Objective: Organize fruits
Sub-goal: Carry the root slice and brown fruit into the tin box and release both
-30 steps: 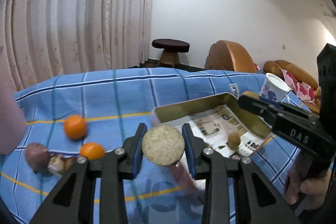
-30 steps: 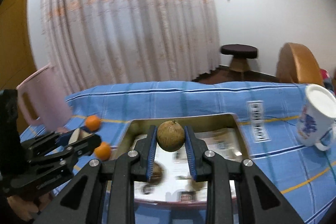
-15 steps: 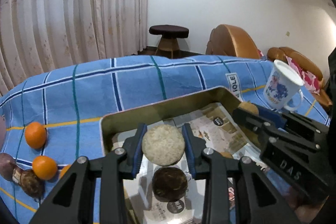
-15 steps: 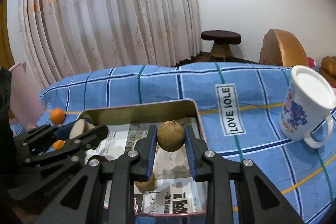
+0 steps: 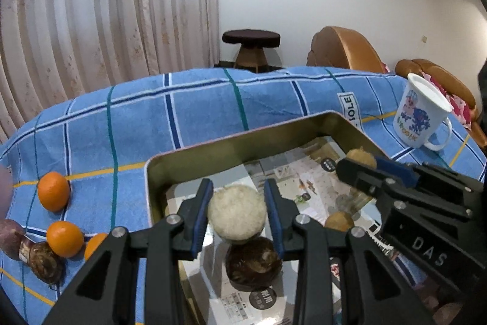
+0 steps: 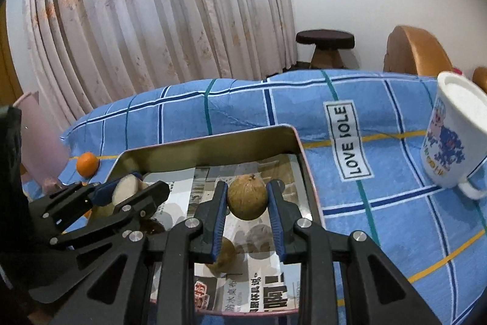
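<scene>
My left gripper (image 5: 237, 217) is shut on a pale round cut-faced fruit (image 5: 236, 213), held above the gold metal tray (image 5: 243, 142) lined with newspaper. A dark brown fruit (image 5: 253, 264) lies in the tray just below it. My right gripper (image 6: 247, 209) is shut on a small brown round fruit (image 6: 247, 197), held over the tray's right part (image 6: 213, 145). Another small brown fruit (image 6: 223, 255) lies in the tray below it. Three oranges (image 5: 54, 195) lie on the blue cloth left of the tray.
A white cartoon mug (image 6: 453, 136) stands on the blue checked cloth right of the tray. A pink jug (image 6: 39, 142) stands at the far left. Dark brownish-purple pieces (image 5: 33, 255) lie by the oranges. Behind are a curtain, a stool (image 5: 251, 46) and an orange sofa.
Both grippers have moved over the tray with their fruits still held and have come lower and closer to its floor. The tray fills more of both views.
</scene>
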`<state>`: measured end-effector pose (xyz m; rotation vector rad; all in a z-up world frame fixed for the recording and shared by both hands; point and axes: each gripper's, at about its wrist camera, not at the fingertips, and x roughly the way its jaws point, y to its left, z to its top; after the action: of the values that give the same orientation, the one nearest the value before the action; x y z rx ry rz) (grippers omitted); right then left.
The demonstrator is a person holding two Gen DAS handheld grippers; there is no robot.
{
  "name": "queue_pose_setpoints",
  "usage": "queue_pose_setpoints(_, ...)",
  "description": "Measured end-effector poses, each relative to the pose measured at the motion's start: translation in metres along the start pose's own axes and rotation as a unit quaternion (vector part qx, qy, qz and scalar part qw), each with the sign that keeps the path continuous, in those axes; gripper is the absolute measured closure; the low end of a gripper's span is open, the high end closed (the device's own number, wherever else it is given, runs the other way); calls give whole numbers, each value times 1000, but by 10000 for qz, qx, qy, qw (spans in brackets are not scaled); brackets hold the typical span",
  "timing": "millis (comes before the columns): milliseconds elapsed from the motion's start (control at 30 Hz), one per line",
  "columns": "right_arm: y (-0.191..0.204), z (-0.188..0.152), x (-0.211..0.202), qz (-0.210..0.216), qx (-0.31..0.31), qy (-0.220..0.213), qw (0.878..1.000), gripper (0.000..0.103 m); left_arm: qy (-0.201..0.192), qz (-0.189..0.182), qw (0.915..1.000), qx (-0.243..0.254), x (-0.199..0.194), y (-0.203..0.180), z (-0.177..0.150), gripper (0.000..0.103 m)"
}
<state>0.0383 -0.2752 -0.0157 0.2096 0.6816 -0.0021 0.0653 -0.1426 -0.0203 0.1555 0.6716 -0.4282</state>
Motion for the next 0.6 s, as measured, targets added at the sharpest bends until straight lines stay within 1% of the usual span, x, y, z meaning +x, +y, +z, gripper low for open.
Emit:
queue_pose_setpoints(67,-2,1,1,75,109,60,9999,71,-33,55,9999,79,-2,-3,0,53)
queue_pose_setpoints(133,-2,1,1,108,154,57,9998,68,-98,152,9998,60,-4,-3,0,49)
queue_pose_setpoints(200,-3,1,0,118,222,31,9997,67,-82,150,9998,-52,-6,1,0,42)
queue_pose_setpoints(267,-7,2,-3,197,375,-33,9991,67,-68,122,9996,-264,-9,8,1,27)
queue_pose_setpoints(300,-10,2,-5,264,459,-81,9986,65,-98,109,9993,-347,-12,10,1,24)
queue_pose_setpoints(367,-15,2,-11,321,601,-195,9975,56,-244,155,9986,-448,-20,13,2,12)
queue_pose_setpoints(400,-17,3,-14,298,679,-288,9968,48,-320,186,9982,-471,-23,14,2,9)
queue_pose_setpoints(433,-20,3,-18,296,765,-394,9959,40,-416,225,9976,-509,-27,15,3,1)
queue_pose_setpoints(467,-23,3,-21,400,846,-487,9944,33,-491,247,9970,-542,-31,16,3,0)
queue_pose_setpoints(500,-25,4,-24,495,955,-576,9925,19,-547,274,9966,-559,-34,18,3,0)
queue_pose_setpoints(533,-26,3,-27,521,1032,-673,9910,16,-572,300,9964,-554,-36,18,3,0)
queue_pose_setpoints(600,-25,3,-32,507,1041,-822,9899,16,-576,326,9964,-526,-39,19,2,0)
